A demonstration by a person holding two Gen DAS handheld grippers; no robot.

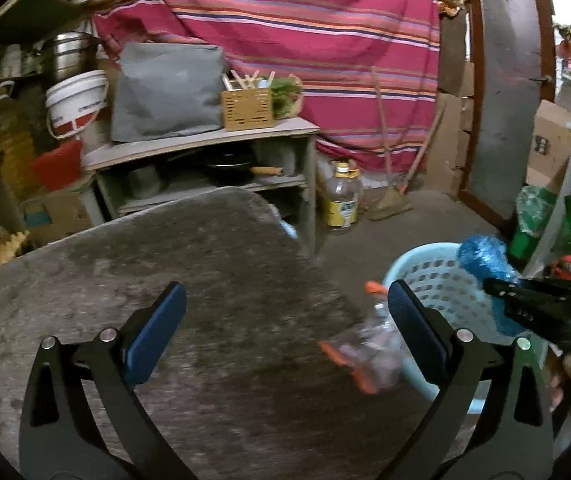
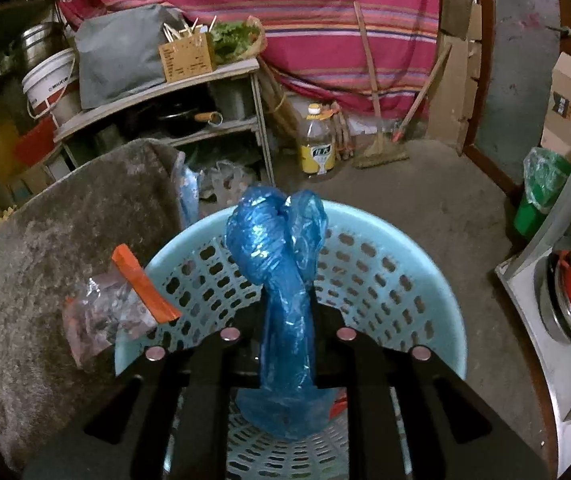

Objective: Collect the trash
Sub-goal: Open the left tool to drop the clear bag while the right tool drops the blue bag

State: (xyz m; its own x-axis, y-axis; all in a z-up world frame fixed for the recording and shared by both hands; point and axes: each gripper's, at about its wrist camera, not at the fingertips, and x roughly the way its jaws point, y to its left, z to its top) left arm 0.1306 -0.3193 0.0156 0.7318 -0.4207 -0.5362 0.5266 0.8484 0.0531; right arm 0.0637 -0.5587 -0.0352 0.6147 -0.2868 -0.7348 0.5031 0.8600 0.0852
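Right gripper: fingers clamped on a crumpled blue plastic bag, frame centre, above the pale blue perforated basket.
Left gripper: fingers spread, empty.
Advice: release the bag only once it is well inside the rim.
Remaining: clear orange-edged wrapper on the grey bench, centre left.

Left gripper: black angular arms, silver rivets, blue finger pads. Right gripper: black, silver-riveted.
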